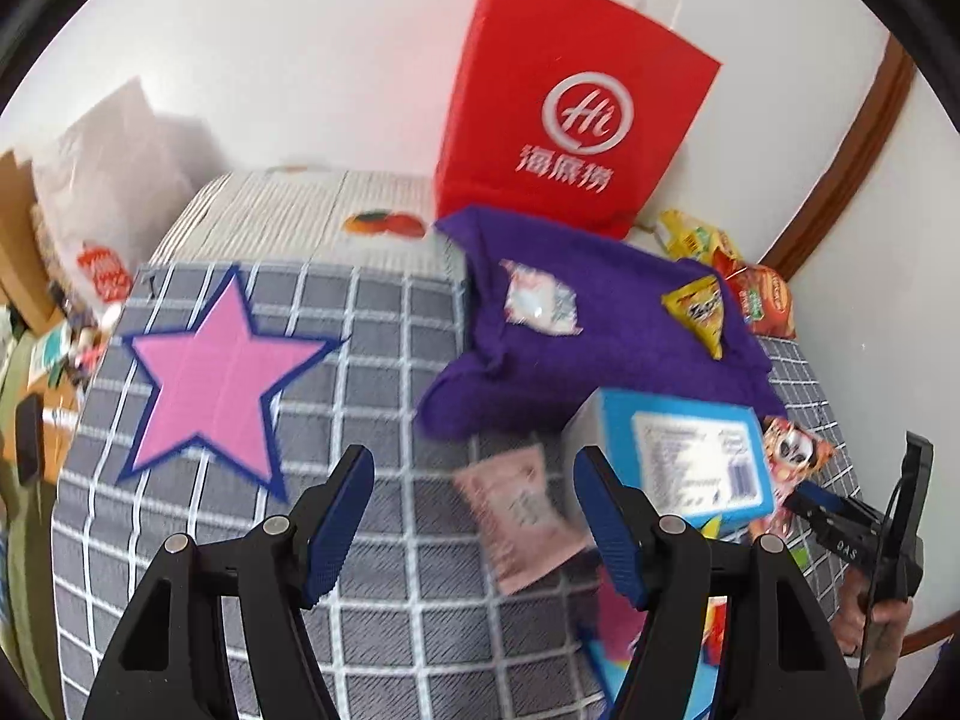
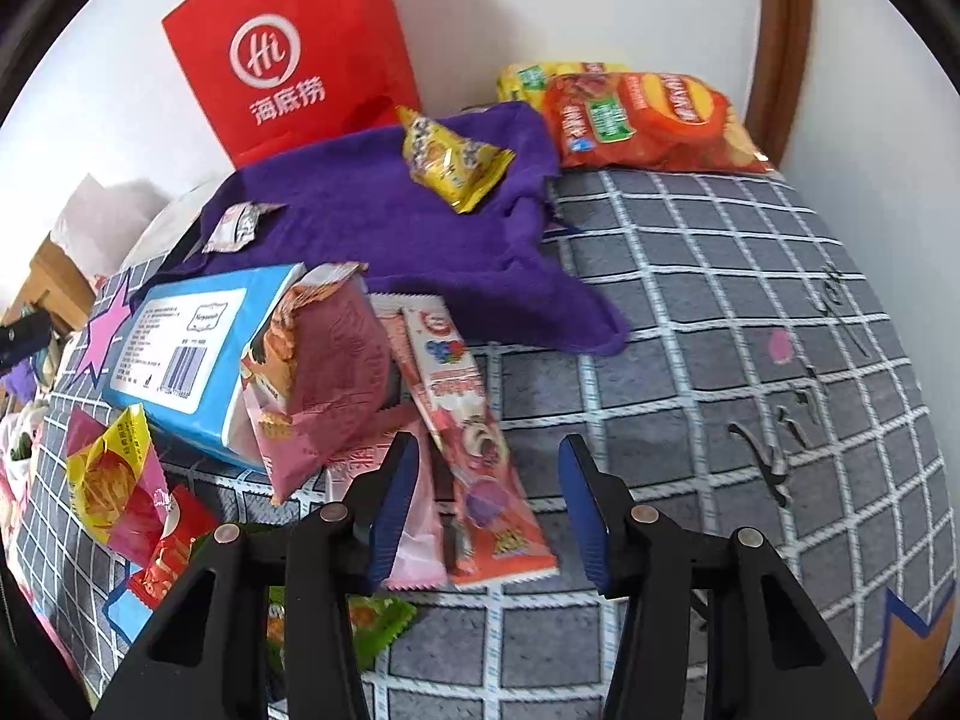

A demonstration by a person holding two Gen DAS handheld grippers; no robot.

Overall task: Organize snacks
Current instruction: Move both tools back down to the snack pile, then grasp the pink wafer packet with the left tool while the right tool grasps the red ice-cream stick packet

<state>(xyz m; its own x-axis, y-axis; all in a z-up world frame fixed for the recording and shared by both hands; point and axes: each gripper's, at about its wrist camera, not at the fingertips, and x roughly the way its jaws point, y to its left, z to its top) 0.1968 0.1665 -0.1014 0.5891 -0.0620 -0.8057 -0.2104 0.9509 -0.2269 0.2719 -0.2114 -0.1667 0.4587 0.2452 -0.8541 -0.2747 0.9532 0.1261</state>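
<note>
Grey bedding with a white grid (image 2: 690, 312) carries everything. Tall red paper bag (image 1: 576, 102) stands at the wall; a purple fleece towel (image 2: 384, 222) lies before it, a yellow snack pouch (image 2: 450, 162) on top. Beside the towel sits a blue tissue box (image 2: 192, 348). Left tool (image 1: 474, 516) hangs spread, empty, above a pink sachet (image 1: 519, 516). Right tool (image 2: 486, 504) stands spread astride a long red-and-white snack stick (image 2: 474, 450), pads not pressing it.

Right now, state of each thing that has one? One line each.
left gripper: open, nothing between its fingers
right gripper: open, long pink snack packet between its fingers, not pinched
red paper bag: upright against the wall
purple cloth: rumpled, two small packets on it
blue box: lying flat
orange chip bag: sealed, lying flat
</note>
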